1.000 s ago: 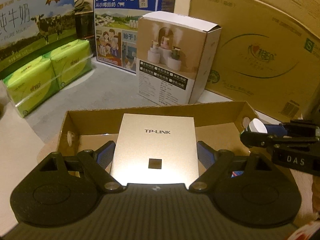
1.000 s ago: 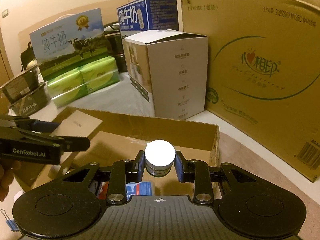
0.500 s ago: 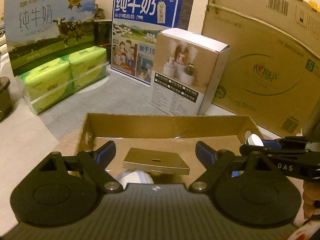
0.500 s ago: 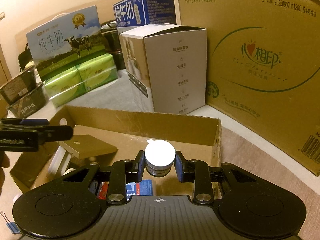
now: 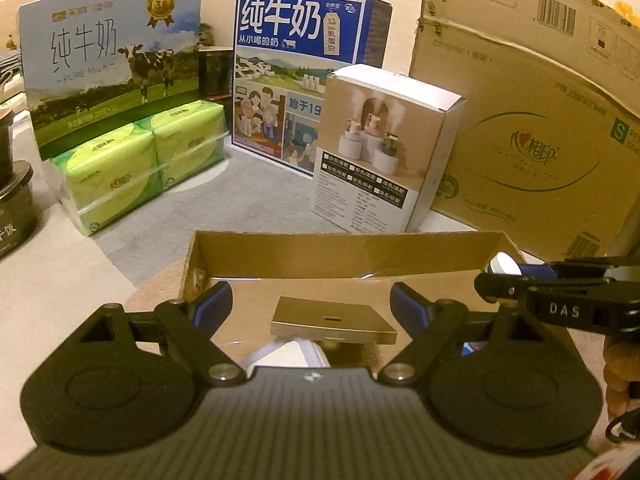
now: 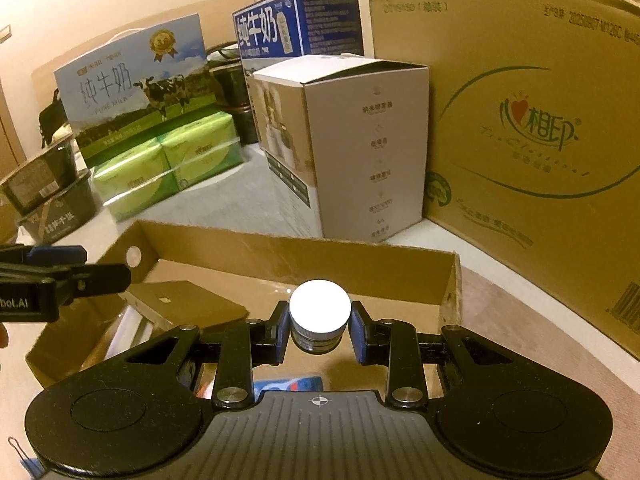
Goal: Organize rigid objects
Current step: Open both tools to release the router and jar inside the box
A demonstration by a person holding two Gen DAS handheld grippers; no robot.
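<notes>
small glass jar with a white round lid (image 6: 319,320) sits clamped between the blue pads of the right gripper (image 6: 319,334), held above the floor of the shallow open brown cardboard tray (image 6: 360,256). the left wrist view shows only a sliver of that white lid (image 5: 503,266) at its right edge, where the right gripper (image 5: 520,280) reaches in sideways. the left gripper (image 5: 310,304) stands wide with nothing between its jaws, hovering over the flat gold square box (image 5: 334,320) that lies inside the tray (image 5: 344,254), propped on what may be a white carton beneath it; the view there is too cramped to be sure. from the right wrist view the same gold box (image 6: 184,306) lies in the tray's left half, beside the left gripper (image 6: 80,276), and a blue and red packet (image 6: 294,384) shows low in the tray. around the tray stand a white humidifier box (image 5: 384,148), a large brown shipping carton (image 5: 532,120), a blue milk carton (image 5: 304,76), a cow-print milk carton (image 5: 108,64) and green tissue packs (image 5: 140,164), all on a pale surface with a grey mat (image 5: 240,204) before a cream wall.
</notes>
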